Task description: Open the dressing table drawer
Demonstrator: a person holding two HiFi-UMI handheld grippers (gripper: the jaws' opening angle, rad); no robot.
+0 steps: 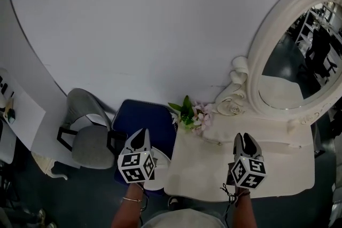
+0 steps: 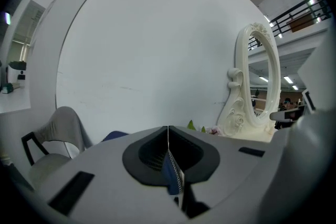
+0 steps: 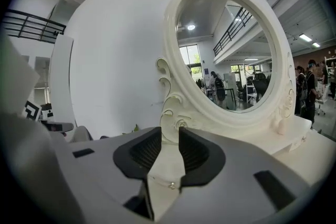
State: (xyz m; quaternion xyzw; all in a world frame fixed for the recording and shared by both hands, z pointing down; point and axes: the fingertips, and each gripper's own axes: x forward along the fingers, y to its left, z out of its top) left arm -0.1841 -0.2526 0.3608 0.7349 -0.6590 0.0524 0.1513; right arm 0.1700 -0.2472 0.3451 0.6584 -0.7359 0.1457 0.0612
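Observation:
The cream dressing table [image 1: 214,168] stands below me with its oval mirror [image 1: 299,61] at the back right. Its drawer front is hidden under the table top's near edge. My right gripper [image 1: 245,138] hovers over the top's front part, open, with nothing between its pads; in the right gripper view its jaws [image 3: 169,136] point at the mirror's carved frame [image 3: 173,113]. My left gripper [image 1: 140,134] hangs left of the table, above a blue seat [image 1: 143,120]. In the left gripper view its jaws [image 2: 168,136] meet at the tips, shut and empty, with the mirror [image 2: 260,81] to the right.
A small bunch of flowers [image 1: 191,115] lies at the table's back left corner. A grey chair [image 1: 88,136] stands left of the blue seat. A white wall rises behind everything. A white desk edge [image 1: 21,115] shows at the far left.

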